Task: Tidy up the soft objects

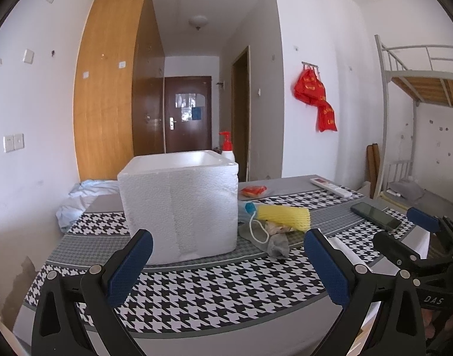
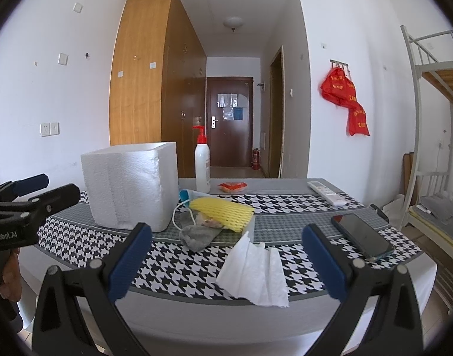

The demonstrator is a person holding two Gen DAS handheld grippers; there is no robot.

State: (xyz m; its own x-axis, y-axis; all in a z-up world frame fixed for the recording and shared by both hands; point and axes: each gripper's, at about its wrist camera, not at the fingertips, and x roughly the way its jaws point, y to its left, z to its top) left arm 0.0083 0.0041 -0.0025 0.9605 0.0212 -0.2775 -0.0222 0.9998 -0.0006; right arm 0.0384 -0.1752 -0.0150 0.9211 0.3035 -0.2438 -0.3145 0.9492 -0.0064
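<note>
Both claws gape empty over the bench [image 2: 285, 207] — left claw [image 1: 226, 262] facing the foam box [image 1: 179, 201], right claw [image 2: 226, 261] above the tissue [image 2: 256, 270].

- The left gripper [image 1: 226, 261] is held level, its blue-padded fingers [image 1: 128, 267] spread wide with nothing between them.
- The right gripper [image 2: 223, 258] is likewise level, its fingers [image 2: 324, 264] wide apart and gripping nothing.
- Both sit side by side, pointing the same way.
- A hand [image 2: 11, 279] grips the left gripper's handle.
</note>
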